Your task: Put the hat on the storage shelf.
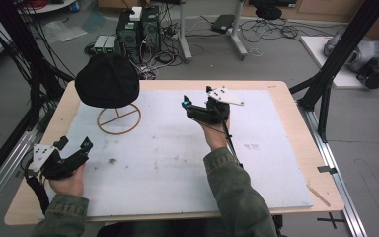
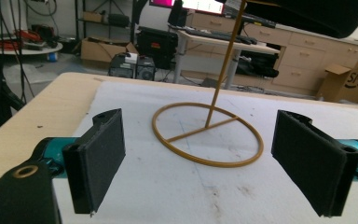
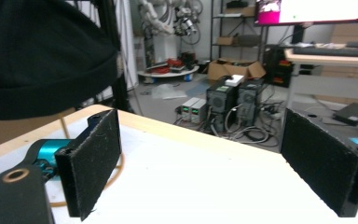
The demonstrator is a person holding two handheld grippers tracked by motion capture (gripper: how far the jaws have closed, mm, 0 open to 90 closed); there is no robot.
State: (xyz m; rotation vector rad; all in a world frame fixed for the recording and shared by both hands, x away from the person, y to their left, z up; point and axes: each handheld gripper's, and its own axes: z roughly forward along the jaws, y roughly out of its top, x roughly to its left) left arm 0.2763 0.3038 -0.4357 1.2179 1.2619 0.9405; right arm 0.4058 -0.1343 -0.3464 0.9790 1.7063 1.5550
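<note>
- The left gripper [image 1: 71,150] sits at the near left corner of the desk [image 1: 276,91], held in the person's left hand [image 1: 69,183]. Its jaws stand wide apart with nothing between them.
- From those jaws the black beanie [image 1: 107,80] lies at about 1 o'clock in the high view, perched on top of a thin wooden hat stand [image 1: 119,118] whose ring base rests flat on the white mat [image 1: 177,163].
- The stand's long axis is upright: a slim pole rising from the ring to the hat, so the hat is up off the desk, not on it.
- In the left gripper view the ring base [image 2: 208,135] lies dead ahead at 12 o'clock between the jaws, well apart from them, and the hat's brim [image 2: 317,14] just cuts into the top right corner.
- The right gripper [image 1: 205,109] is raised over the middle of the desk, pointing toward 9 o'clock at the hat. Its jaws are also spread wide and empty.
- By my judgement the right gripper is the nearer one and is already at hat height, so it is better placed for a grasp.
- The right gripper view shows the beanie's [image 3: 42,56] ribbed knit cuff at 10 o'clock, above and beside its left jaw, which the high view cannot resolve. The high view alone gives the spacing between both grippers and the stand.
</note>
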